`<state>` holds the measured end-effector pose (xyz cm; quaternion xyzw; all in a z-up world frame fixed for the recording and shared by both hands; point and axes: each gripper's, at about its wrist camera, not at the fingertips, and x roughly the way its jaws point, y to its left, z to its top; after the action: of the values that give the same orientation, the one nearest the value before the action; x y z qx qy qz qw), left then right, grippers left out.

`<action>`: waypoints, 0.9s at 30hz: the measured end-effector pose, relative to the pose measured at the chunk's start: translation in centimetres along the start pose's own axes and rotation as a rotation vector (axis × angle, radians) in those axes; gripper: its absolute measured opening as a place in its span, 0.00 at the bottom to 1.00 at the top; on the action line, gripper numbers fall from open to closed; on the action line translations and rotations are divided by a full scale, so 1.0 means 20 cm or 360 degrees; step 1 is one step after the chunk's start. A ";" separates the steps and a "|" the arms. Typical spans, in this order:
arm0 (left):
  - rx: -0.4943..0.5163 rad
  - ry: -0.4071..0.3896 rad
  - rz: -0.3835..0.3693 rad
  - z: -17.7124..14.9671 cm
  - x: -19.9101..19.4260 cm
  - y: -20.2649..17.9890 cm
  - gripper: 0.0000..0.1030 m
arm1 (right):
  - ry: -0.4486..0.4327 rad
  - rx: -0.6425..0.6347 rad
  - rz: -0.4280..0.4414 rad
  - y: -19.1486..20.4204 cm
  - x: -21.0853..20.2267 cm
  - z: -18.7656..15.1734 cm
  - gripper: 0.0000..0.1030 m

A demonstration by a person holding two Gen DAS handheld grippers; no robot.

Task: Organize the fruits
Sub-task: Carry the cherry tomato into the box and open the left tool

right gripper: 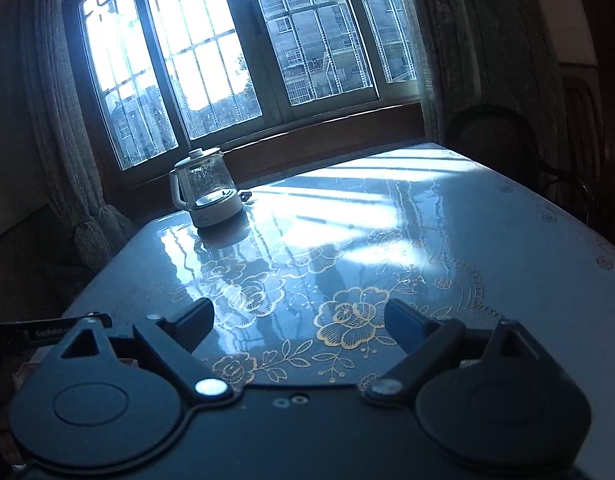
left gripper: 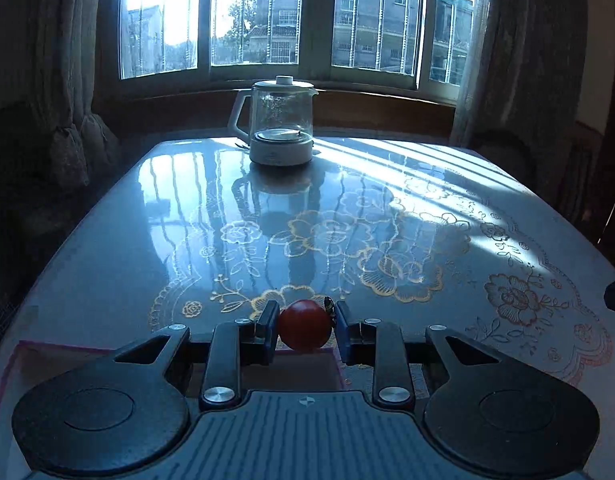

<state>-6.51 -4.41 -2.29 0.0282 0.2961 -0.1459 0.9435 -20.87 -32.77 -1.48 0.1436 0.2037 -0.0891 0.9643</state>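
Note:
A small red tomato point(left gripper: 305, 325) with a dark stem end sits between the blue pads of my left gripper point(left gripper: 306, 330), which is shut on it and holds it above the table's near part. Below the gripper lies a translucent pink-edged container point(left gripper: 67, 360), partly hidden by the gripper body. In the right wrist view my right gripper point(right gripper: 297, 320) stands open with nothing between its fingers, over the flower pattern of the table point(right gripper: 467, 240). No other fruit shows in either view.
A glass kettle point(left gripper: 281, 122) on a white base stands at the table's far side near the window; it also shows as the kettle point(right gripper: 207, 192) in the right wrist view. Curtains hang at both sides. A dark chair back point(right gripper: 495, 132) stands behind the table's right edge.

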 end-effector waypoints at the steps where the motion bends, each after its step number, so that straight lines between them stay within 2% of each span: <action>1: -0.0014 0.0017 0.0030 -0.04 -0.04 0.08 0.29 | -0.0005 -0.0004 -0.0004 0.04 -0.01 -0.01 0.89; 6: -0.0078 0.0103 0.0152 -0.26 -0.17 0.45 0.29 | -0.0013 0.0015 -0.0030 0.24 -0.05 -0.09 0.89; 12: -0.0091 0.0157 0.0218 -0.39 -0.18 0.70 0.29 | 0.0020 0.0015 -0.0047 0.45 -0.05 -0.20 0.89; 18: -0.0071 0.0176 0.0205 -0.43 -0.16 0.74 0.29 | 0.0018 -0.0005 -0.0091 0.57 -0.10 -0.25 0.89; 24: -0.0040 0.0173 0.0186 -0.44 -0.22 0.75 0.29 | -0.0045 0.0013 -0.0177 0.58 -0.22 -0.28 0.89; 27: -0.0020 0.0129 0.0160 -0.41 -0.27 0.74 0.29 | -0.0065 0.0040 -0.0201 0.57 -0.26 -0.29 0.89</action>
<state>-10.85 12.22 -6.45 0.0429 0.3332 -0.0952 0.9371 -25.12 -19.54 -1.69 0.1406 0.1916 -0.1552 0.9589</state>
